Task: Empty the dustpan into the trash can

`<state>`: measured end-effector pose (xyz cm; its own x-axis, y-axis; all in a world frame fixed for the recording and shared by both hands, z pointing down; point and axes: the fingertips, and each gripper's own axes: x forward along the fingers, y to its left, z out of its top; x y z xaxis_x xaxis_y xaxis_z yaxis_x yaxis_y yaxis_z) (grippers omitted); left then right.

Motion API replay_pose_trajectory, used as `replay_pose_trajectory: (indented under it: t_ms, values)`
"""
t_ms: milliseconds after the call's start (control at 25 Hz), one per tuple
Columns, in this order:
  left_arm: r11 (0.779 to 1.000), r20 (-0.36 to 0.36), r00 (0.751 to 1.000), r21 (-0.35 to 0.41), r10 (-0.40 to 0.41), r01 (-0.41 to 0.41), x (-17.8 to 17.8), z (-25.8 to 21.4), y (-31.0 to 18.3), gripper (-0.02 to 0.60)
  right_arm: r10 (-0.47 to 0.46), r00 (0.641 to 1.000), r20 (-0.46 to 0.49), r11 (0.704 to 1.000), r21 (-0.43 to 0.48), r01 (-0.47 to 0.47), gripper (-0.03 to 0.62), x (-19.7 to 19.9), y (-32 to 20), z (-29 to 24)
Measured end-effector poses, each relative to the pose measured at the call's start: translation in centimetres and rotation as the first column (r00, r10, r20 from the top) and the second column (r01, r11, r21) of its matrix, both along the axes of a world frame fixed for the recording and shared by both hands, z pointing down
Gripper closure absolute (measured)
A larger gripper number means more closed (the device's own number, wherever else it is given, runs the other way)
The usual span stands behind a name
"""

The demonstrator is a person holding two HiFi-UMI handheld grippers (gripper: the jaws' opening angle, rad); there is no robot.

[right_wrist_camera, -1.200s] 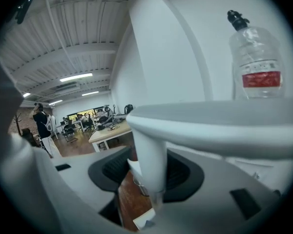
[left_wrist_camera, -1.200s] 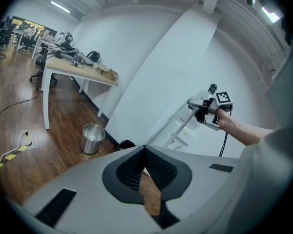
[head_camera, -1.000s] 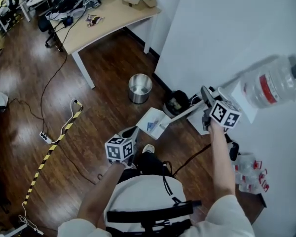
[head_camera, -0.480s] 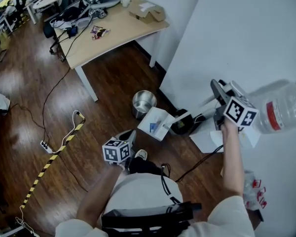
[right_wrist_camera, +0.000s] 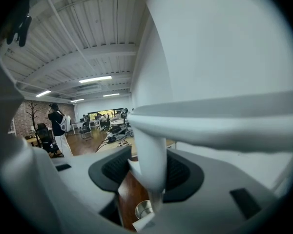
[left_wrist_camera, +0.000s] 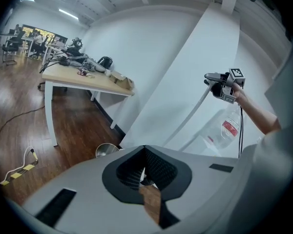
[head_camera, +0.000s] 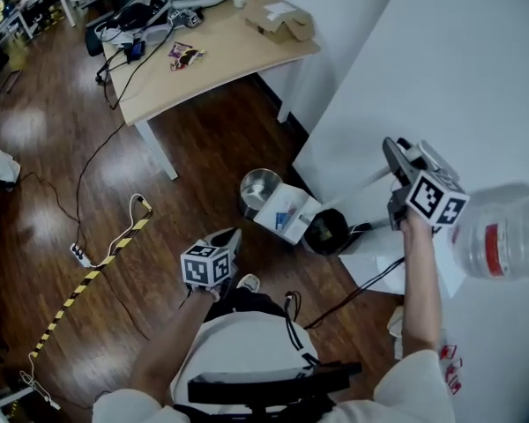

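A white dustpan [head_camera: 286,211] with a blue scrap in it hangs above the floor on its long white handle [head_camera: 357,188]. It sits between a silver trash can [head_camera: 258,189] and a black bin [head_camera: 324,232], overlapping both rims. My right gripper [head_camera: 391,167] is shut on the handle's upper end, raised near the white wall. In the right gripper view the handle [right_wrist_camera: 149,165] runs down between the pads to the silver can [right_wrist_camera: 144,209]. My left gripper [head_camera: 232,236] is lower, near the pan's left side, shut with nothing in it [left_wrist_camera: 144,150].
A wooden table [head_camera: 220,51] with clutter stands at the back. Cables, a power strip [head_camera: 79,252] and yellow-black tape [head_camera: 97,271] lie on the floor at left. A large water bottle [head_camera: 498,236] and papers sit by the white wall at right.
The right gripper has risen and carried the dustpan from in front of the cans to over their rims. The left gripper has travelled along beside it, still shut.
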<state>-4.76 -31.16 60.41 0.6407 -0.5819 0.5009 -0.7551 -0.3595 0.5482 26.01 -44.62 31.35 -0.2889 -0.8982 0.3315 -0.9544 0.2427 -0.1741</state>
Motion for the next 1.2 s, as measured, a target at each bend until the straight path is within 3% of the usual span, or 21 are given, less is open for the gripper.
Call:
replay_pose_trajectory:
  t_ms: [400, 600, 800, 1000, 1200]
  values:
    - [0.999, 0.024, 1.000, -0.043, 0.010, -0.008, -1.7, 1.3, -2.7, 0.586, -0.001, 1.000, -0.027, 0.998, 0.061, 0.002, 0.393, 0.8, -7.6, -1.1]
    - [0.999, 0.027, 0.999, -0.046, 0.030, -0.028, -2.5, 1.3, -5.4, 0.586, -0.031, 0.998, -0.047, 0.999, 0.041, 0.033, 0.393, -0.3, -10.1, 1.4]
    - [0.997, 0.018, 0.999, -0.060, 0.039, -0.038, -3.0, 1.5, -7.0, 0.586, -0.097, 0.989, -0.110, 0.993, 0.050, 0.103, 0.399, -1.6, -11.4, 4.9]
    - [0.995, 0.012, 0.999, -0.090, 0.034, -0.033, -3.9, 2.5, -7.2, 0.586, -0.210, 0.956, -0.207, 0.972, 0.060, 0.227, 0.402, -3.7, -10.3, 8.0]
    - [0.993, 0.004, 1.000, -0.113, 0.025, -0.024, -4.3, 3.3, -7.0, 0.586, -0.275, 0.930, -0.243, 0.955, 0.042, 0.293, 0.410, -4.7, -9.4, 9.6]
